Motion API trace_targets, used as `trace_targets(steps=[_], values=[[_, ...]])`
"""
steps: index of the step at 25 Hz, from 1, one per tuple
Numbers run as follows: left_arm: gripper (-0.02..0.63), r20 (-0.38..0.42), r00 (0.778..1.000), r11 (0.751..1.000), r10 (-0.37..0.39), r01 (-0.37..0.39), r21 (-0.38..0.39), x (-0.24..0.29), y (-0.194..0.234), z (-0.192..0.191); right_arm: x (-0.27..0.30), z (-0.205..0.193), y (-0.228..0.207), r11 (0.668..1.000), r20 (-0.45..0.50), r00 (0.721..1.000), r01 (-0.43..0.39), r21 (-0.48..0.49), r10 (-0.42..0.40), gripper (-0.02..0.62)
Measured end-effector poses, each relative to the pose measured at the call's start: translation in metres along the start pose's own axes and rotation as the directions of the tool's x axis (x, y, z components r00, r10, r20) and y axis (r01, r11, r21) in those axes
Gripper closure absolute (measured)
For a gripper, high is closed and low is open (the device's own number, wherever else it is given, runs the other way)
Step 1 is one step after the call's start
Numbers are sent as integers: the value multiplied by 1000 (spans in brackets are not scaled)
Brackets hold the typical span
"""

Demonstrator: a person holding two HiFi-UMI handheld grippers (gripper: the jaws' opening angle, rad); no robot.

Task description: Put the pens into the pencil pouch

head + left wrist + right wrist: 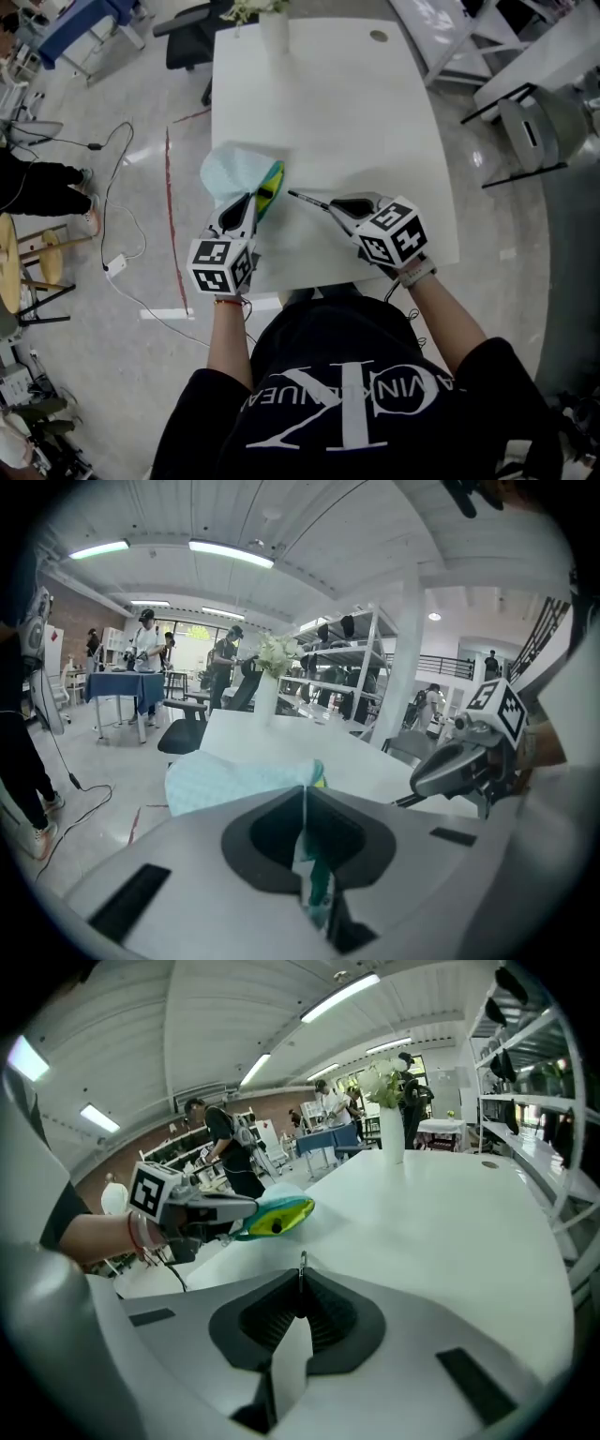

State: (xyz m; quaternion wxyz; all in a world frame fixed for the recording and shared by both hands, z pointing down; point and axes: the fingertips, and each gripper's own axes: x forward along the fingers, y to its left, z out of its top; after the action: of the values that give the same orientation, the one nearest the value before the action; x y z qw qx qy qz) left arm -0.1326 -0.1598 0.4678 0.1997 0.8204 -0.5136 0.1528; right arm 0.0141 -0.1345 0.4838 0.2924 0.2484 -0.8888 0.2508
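Gleaming white table, pencil pouch, grey floor

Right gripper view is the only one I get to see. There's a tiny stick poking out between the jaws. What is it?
Observer: It's a thin dark pen. The head view shows it sticking out of the right hand-held gripper, which is shut on it, and pointing toward the pouch.
Operator: Is it inside the pouch yet?
Observer: No. From above, the pen's tip sits just short of the pouch's yellow-green opening, so it is close but outside.
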Motion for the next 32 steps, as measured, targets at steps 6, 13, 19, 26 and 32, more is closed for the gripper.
trace_targets(steps=[6,13,19,26,32], values=[[594,2,1000,1000,-5,5,-2,0,-1,1,12,-24,-13,999,-28,999,22,43,-21,572],[594,0,1000,1000,-1,1,-3,-1,4,1,5,-17,-21,978,55,998,-19,207,8,572],[594,-2,1000,1000,-5,5,0,-1,2,1,-3,-14,-30,968,78,997,-11,249,-9,572],[594,-7,1000,1000,-5,5,3,0,2,0,-18,0,-37,916,199,980,-90,390,12,572],[594,-9,1000,1000,4,-4,9,0,2,1,-33,23,-17,918,261,963,-166,360,71,572]])
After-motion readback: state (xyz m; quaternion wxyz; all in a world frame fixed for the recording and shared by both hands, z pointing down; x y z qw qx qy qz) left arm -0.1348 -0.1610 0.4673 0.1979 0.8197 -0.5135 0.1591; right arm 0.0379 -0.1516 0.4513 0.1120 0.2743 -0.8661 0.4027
